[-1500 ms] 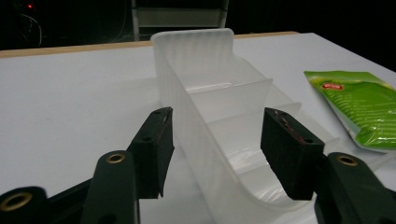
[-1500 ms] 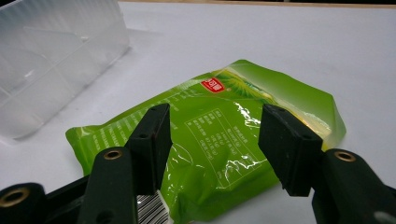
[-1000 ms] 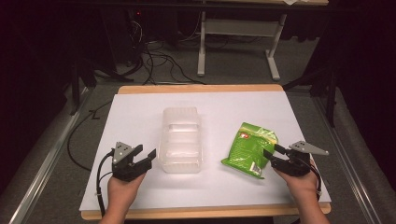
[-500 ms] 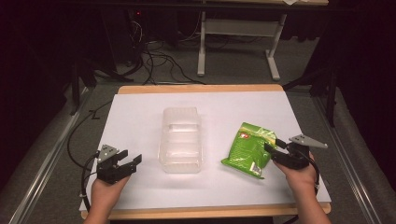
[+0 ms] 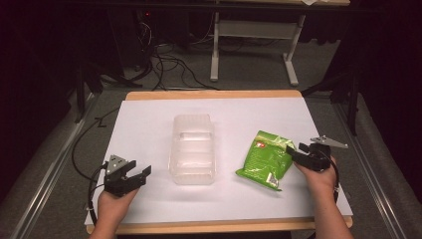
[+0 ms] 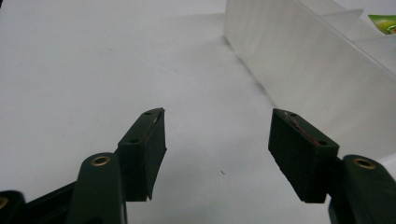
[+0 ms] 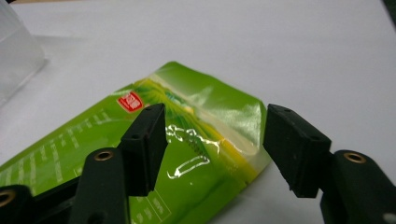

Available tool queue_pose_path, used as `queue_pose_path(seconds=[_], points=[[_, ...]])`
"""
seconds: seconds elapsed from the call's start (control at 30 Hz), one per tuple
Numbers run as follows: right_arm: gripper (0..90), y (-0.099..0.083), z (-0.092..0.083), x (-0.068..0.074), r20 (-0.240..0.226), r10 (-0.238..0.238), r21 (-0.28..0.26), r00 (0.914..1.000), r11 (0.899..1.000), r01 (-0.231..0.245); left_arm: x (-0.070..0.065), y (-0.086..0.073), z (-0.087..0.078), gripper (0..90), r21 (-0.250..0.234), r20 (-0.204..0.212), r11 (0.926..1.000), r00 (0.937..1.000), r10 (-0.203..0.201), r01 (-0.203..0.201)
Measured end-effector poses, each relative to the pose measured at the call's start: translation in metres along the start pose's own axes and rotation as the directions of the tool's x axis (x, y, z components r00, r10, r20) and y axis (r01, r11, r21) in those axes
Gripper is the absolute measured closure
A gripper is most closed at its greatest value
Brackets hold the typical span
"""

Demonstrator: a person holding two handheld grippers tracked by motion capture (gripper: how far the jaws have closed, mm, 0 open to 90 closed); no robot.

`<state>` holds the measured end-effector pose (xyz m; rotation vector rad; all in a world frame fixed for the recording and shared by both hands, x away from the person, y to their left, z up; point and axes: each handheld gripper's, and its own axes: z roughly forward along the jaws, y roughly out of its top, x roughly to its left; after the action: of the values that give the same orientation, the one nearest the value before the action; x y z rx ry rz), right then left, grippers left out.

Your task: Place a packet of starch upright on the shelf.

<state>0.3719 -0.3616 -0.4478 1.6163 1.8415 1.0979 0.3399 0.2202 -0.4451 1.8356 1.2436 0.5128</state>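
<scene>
The green snack bag (image 5: 263,159) lies flat on the white table (image 5: 149,124), right of the clear plastic container (image 5: 193,148) in the middle. The right gripper (image 5: 292,152) sits at the bag's right edge, jaws apart and straddling its shiny sealed corner, nothing pinched yet. The left gripper (image 5: 141,174) waits over bare table beside the container, jaws spread wide and empty. That bag looks light, puffy and crinkly, with slick film, so squeezing the belly would likely crush what's inside or let it squirt away; the flat sealed strip along the end looks the safest place to grip.
</scene>
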Motion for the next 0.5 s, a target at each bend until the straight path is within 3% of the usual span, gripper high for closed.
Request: queue_pose_path(seconds=[0.03,0.33,0.5], points=[[31.7,-0.002,0.007,-0.004,-0.001,0.013,0.048,0.9999,0.999,-0.013,-0.001,0.000,0.001,37.2,0.005,-0.004,1.0000,1.0000,0.006,-0.006],[26.0,0.001,0.032,-0.008,0.002,0.040,0.074,0.9992,0.996,-0.040,-0.006,-0.002,0.001,37.1,0.011,-0.004,0.9992,0.9993,0.038,-0.038],[24.7,-0.003,0.037,-0.018,-0.031,0.110,0.116,0.9934,0.988,-0.106,-0.007,-0.002,0.002,37.1,0.019,-0.007,0.9990,0.9992,0.039,-0.039]])
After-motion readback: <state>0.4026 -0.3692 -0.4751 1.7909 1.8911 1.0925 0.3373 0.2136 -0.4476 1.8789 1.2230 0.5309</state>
